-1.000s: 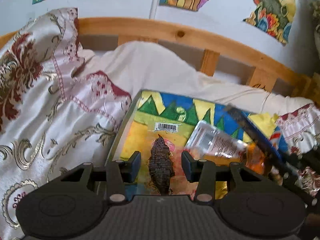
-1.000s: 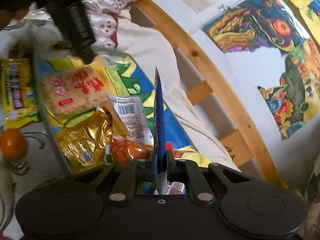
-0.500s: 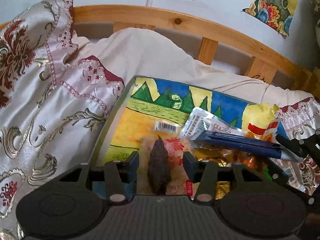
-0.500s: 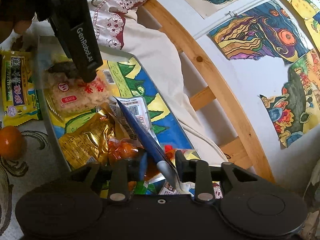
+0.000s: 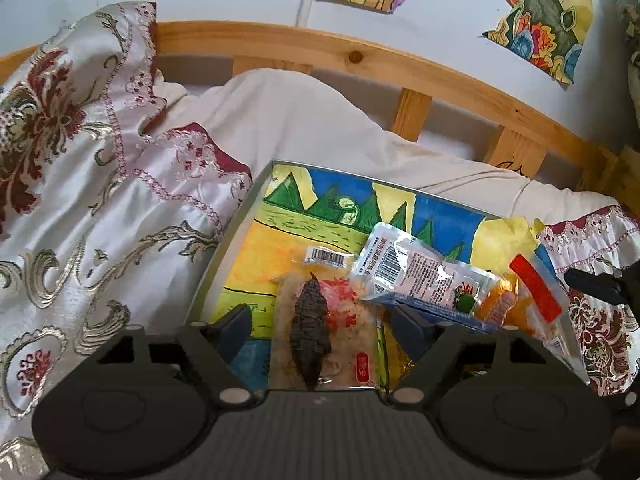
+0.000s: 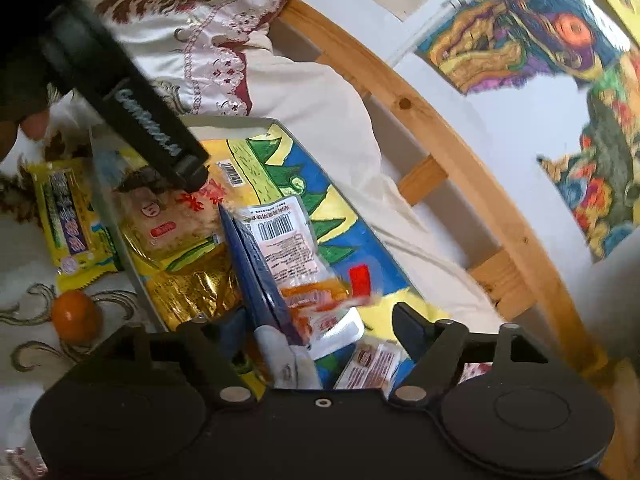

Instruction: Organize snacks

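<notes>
The painted tray (image 5: pixel 256 216) on the bed is the gathering place. A rice-cracker packet (image 5: pixel 344 336) lies in it with a dark scaly snack (image 5: pixel 312 328) on top; beside that lean a blue packet (image 6: pixel 256 264), a clear barcoded pouch (image 5: pixel 416 268) and a gold pouch (image 6: pixel 192 288). The left gripper (image 5: pixel 320 326) and right gripper (image 6: pixel 316 330) are both opening, pads clear of everything. Most seems sorted; outside the tray, just beside its rim, a yellow packet (image 6: pixel 68 216) and an orange (image 6: pixel 76 314) are not yet in.
</notes>
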`<state>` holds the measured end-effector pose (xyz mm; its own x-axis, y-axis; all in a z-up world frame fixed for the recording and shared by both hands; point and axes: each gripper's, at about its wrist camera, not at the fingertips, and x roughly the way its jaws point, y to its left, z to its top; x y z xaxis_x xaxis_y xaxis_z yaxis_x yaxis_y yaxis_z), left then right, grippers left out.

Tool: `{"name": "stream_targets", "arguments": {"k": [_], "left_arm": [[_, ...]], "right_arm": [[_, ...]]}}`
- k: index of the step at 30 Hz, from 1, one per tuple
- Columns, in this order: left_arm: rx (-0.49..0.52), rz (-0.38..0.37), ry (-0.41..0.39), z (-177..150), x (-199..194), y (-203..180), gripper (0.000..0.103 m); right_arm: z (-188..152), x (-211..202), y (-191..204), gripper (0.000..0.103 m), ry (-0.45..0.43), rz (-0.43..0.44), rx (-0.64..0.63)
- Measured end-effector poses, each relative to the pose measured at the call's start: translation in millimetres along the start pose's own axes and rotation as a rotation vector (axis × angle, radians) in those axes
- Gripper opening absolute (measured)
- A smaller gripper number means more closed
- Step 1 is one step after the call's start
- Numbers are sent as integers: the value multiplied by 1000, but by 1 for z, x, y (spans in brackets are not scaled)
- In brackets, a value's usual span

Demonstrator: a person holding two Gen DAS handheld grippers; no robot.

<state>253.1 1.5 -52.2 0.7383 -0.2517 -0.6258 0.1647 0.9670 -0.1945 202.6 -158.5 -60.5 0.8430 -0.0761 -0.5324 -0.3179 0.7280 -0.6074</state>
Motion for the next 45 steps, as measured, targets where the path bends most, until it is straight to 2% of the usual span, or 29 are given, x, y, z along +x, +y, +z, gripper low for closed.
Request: {"name": "stream_targets", "arguments": {"k": [10,16,23,32,37,45], "left_arm": [[18,30,-6,-4,-16,-7,87],[25,29,-14,-6,-23,-10,90],[0,42,-62,-8,-50,-8,97],[8,89,-167,-16,-119,-11,102],[20,108,-216,-30,-155,-16,102],[34,126,-226,-66,-196,-23,102]], "right_arm": [[-9,-7,-36,81,75,170,294],[-15,-10,-49,81,80,191,381],[-24,-36,-65,88,11,209,515],[-34,-98,-72,98,-121,216,659],[-44,-130,-64,100,-150,246,715],[-55,-171,-43,102,-166,279,729]]}}
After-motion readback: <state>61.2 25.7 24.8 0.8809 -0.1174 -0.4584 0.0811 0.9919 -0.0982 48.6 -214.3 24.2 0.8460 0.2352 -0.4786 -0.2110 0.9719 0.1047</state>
